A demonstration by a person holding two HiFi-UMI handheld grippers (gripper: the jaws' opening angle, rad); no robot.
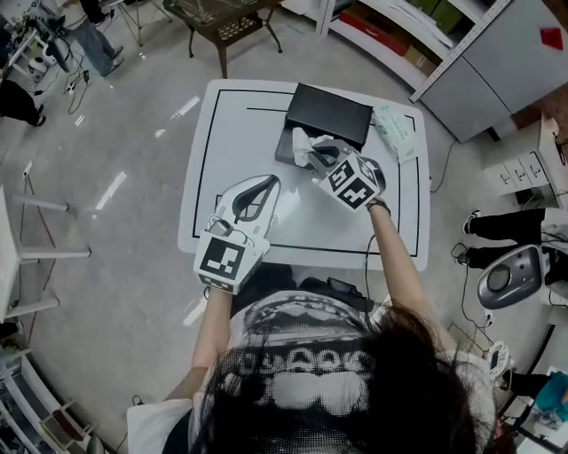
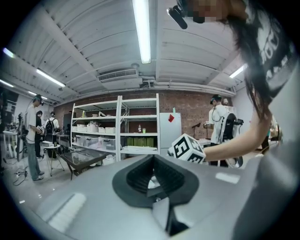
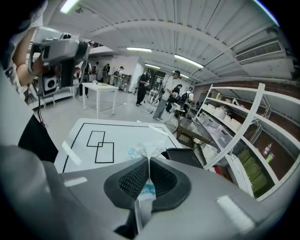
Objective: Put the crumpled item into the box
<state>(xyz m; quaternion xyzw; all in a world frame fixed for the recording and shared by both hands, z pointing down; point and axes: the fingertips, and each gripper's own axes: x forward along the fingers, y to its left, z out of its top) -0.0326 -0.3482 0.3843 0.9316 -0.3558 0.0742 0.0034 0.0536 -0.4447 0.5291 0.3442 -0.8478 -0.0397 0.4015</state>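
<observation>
A black box [image 1: 286, 146] with its lid [image 1: 330, 113] raised stands at the far middle of the white table [image 1: 240, 124]. My right gripper [image 1: 318, 158] hangs right by the box's near edge, shut on a crumpled white wrapper [image 1: 304, 142]. In the right gripper view the wrapper [image 3: 144, 152], thin with blue print, sticks out past the shut right gripper [image 3: 149, 165], with the box [image 3: 183, 157] just beyond. My left gripper [image 1: 264, 186] hovers over the table's middle, apart from the box. In its own view the left gripper [image 2: 153, 161] points up and looks shut with nothing in it.
A pale green tissue pack [image 1: 395, 133] lies right of the box. The table is marked with black lines [image 3: 96, 145]. Shelves [image 2: 117, 129] and people stand around the room. A dark side table [image 1: 222, 22] stands beyond the white table.
</observation>
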